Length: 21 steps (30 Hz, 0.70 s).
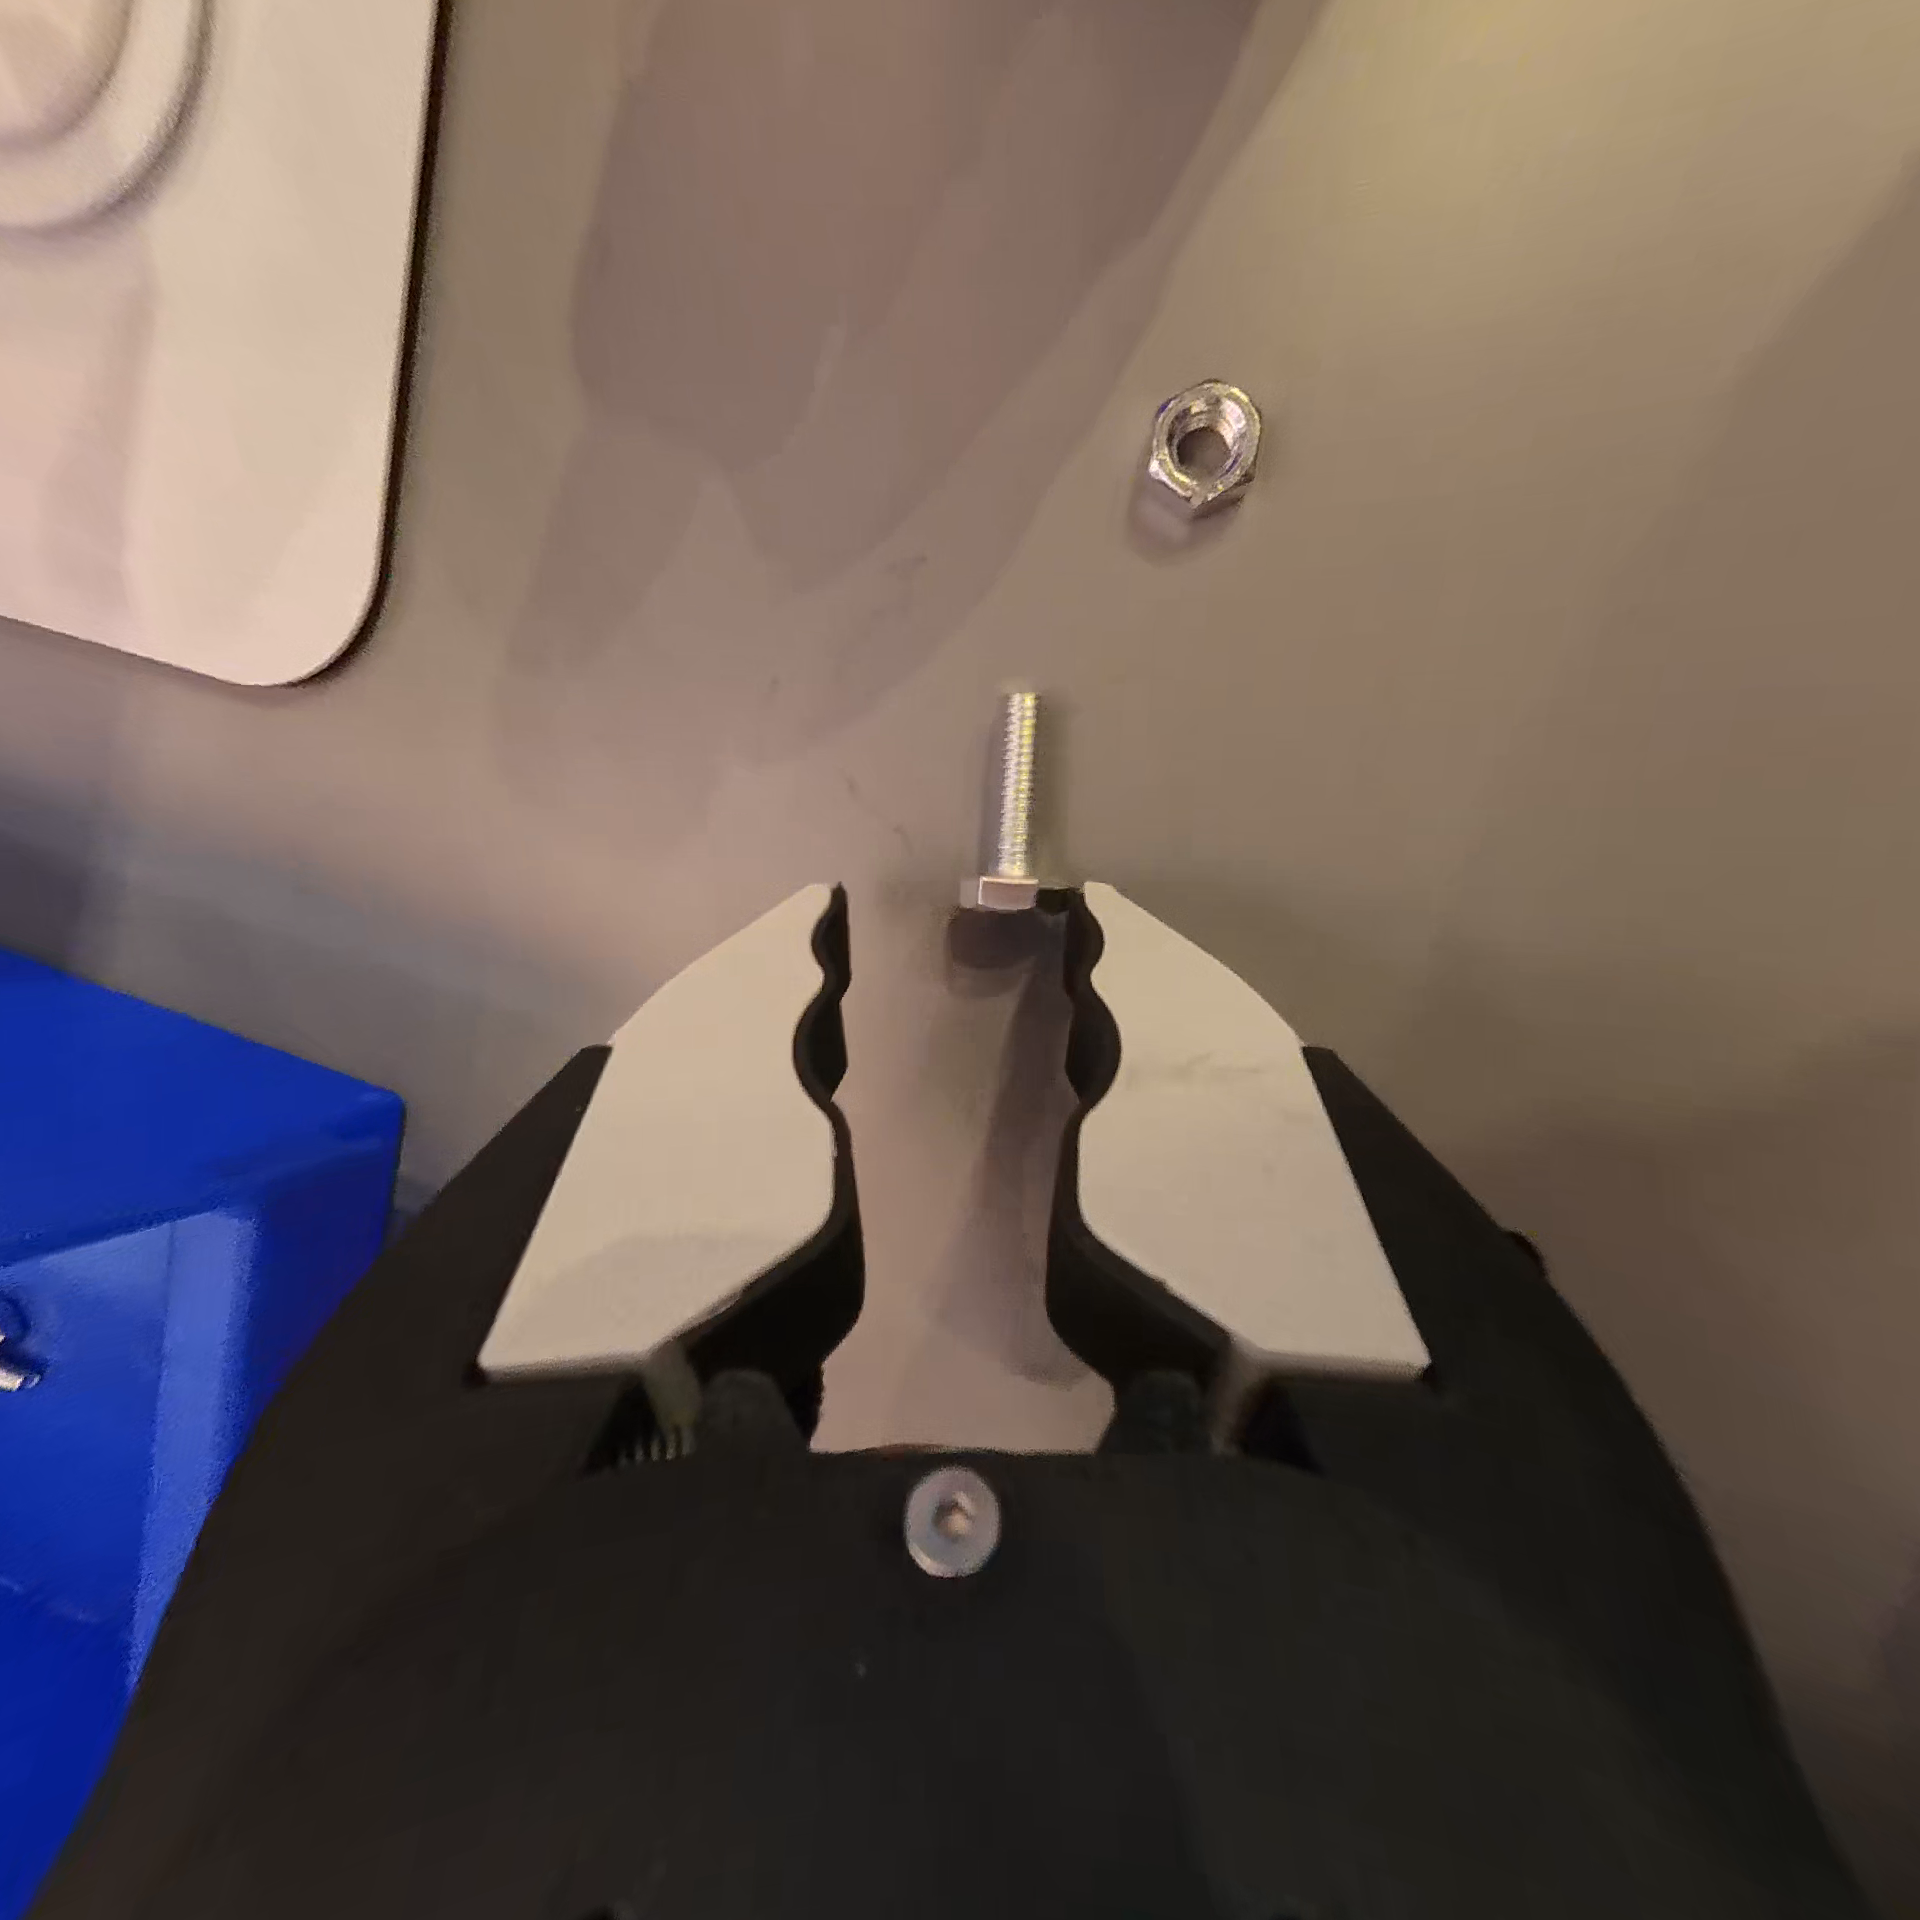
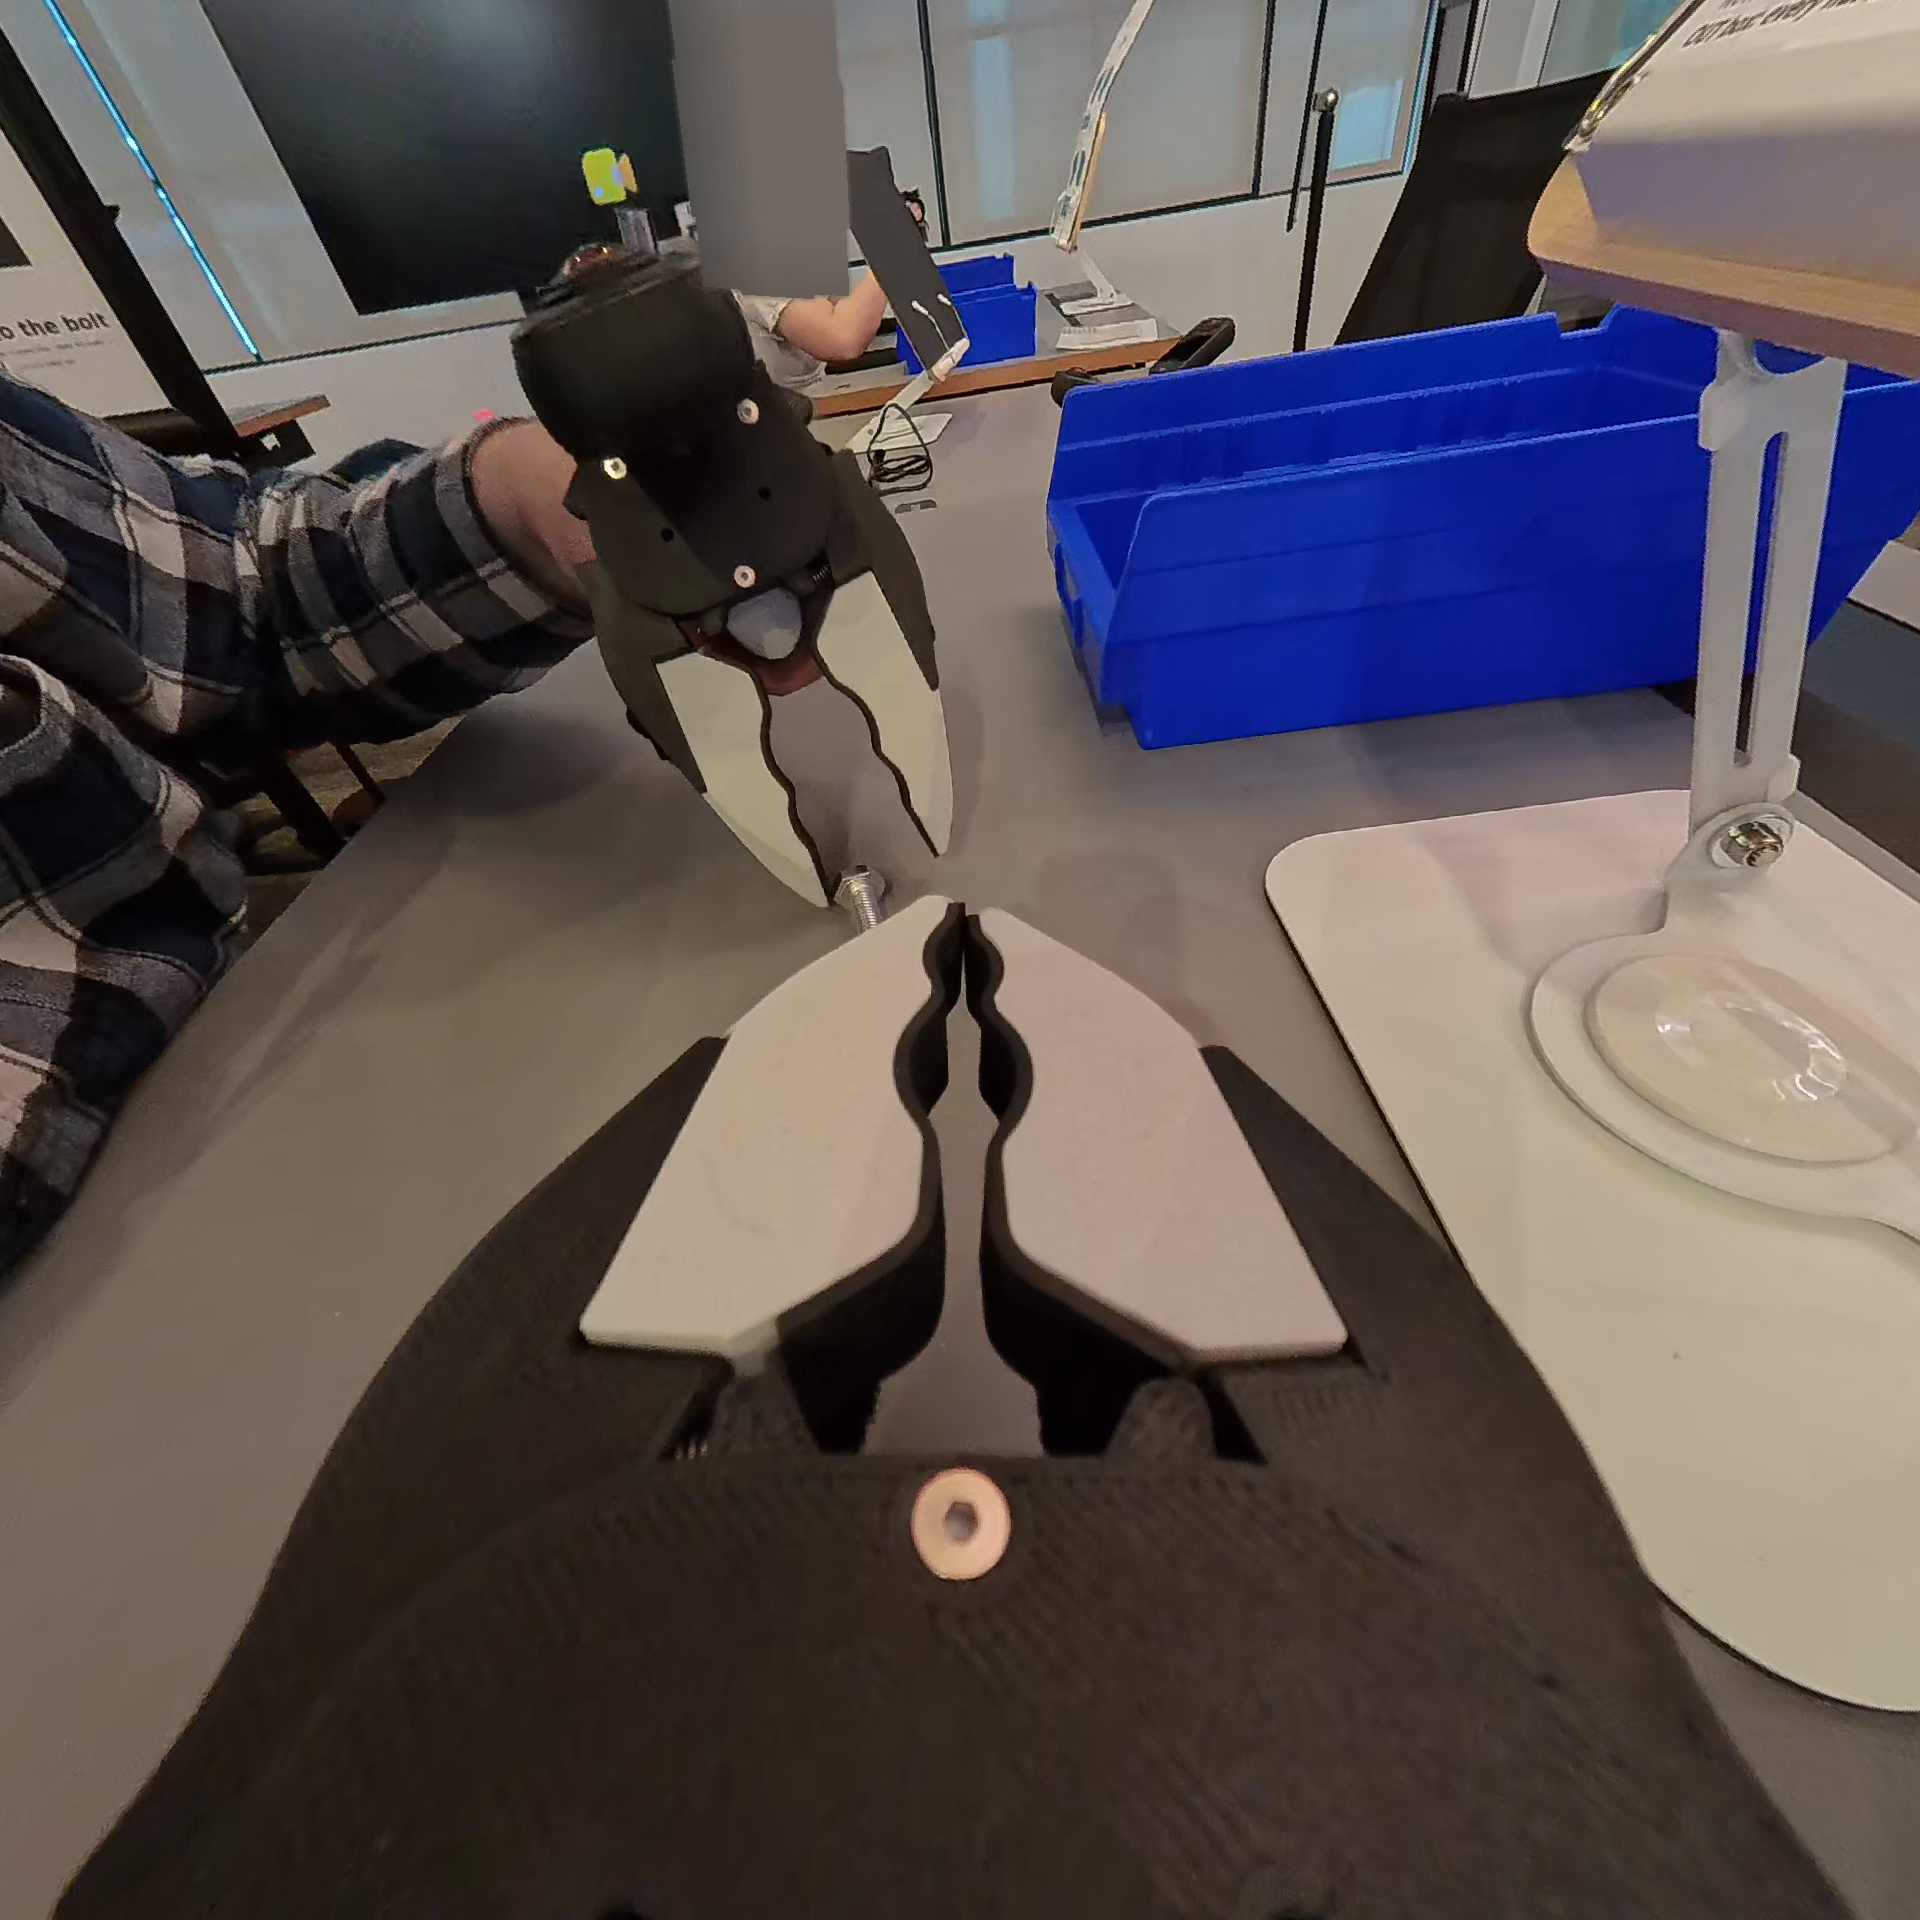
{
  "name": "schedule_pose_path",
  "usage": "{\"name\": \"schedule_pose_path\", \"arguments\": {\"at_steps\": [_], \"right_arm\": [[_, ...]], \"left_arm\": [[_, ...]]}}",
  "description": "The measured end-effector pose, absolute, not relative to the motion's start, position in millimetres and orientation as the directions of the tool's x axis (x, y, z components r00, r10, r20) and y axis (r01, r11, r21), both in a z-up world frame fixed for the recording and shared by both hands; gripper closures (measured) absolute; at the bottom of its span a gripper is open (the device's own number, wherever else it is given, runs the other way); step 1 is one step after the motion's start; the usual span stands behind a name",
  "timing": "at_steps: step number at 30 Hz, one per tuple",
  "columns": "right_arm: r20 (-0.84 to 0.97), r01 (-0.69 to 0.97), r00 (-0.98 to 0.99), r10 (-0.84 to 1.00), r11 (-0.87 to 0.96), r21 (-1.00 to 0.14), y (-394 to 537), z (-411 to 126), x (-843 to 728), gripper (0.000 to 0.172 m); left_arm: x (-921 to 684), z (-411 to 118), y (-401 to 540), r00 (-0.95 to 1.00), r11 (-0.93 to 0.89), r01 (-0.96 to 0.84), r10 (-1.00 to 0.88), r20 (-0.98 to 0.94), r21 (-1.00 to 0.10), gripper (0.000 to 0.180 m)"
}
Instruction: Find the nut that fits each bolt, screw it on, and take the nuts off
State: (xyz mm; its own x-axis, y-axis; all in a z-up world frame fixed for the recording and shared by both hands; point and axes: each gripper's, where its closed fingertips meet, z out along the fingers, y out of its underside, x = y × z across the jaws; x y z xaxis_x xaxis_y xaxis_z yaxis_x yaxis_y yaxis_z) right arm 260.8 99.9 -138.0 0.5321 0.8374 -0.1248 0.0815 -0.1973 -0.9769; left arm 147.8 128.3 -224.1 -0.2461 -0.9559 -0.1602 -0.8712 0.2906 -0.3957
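Note:
A small silver hex bolt [image 1: 1013, 810] lies on the grey table [image 1: 1455, 935], thread pointing away. My left gripper [image 1: 961, 894] is open, and the bolt's head sits just at its right fingertip [image 1: 1091, 914]; the pads do not press on it. A silver hex nut [image 1: 1205, 442] lies flat farther off to the right. In the right wrist view the left gripper [image 2: 878, 871] stands open over the bolt [image 2: 860, 896]. My right gripper [image 2: 964, 914] is shut just in front of the bolt, and nothing shows between its pads.
A blue bin stands at the left [image 1: 156, 1195] and at the back right [image 2: 1455, 540]. A white stand's flat base [image 2: 1558, 1195] lies to the right, also at the top left [image 1: 208, 312]. A person's plaid sleeve [image 2: 208, 623] reaches in from the left. My hands' fingertips stand some 15 cm from each other. Between my left fingertips and the silver hex nut [image 1: 1205, 442] there is roughly 8 cm.

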Motion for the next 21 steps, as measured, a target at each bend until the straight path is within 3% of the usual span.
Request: {"name": "schedule_pose_path", "arguments": {"at_steps": [6,12,15,19,21], "right_arm": [[-0.125,0.082,0.531,0.838,-0.197,-0.977,100,-138,261,0.172],[-0.121,0.088,0.53,0.839,-0.196,-0.977,99,-139,260,0.172],[-0.116,0.094,0.529,0.841,-0.194,-0.977,99,-139,260,0.172],[-0.111,0.089,0.536,0.837,-0.187,-0.978,99,-138,260,0.171],[-0.12,0.058,0.544,0.83,-0.18,-0.982,101,-134,261,0.163]], "left_arm": [[149,-229,121,-0.284,0.299,-0.868,-0.954,-0.098,-0.397,0.161],[153,-228,125,-0.255,0.271,-0.848,-0.962,-0.099,-0.455,0.162],[158,-217,126,-0.22,0.229,-0.802,-0.972,-0.084,-0.552,0.162],[172,-187,117,-0.2,0.127,-0.634,-0.98,0.002,-0.763,0.162],[176,-177,115,-0.183,0.05,-0.556,-0.981,0.064,-0.83,0.162]]}}
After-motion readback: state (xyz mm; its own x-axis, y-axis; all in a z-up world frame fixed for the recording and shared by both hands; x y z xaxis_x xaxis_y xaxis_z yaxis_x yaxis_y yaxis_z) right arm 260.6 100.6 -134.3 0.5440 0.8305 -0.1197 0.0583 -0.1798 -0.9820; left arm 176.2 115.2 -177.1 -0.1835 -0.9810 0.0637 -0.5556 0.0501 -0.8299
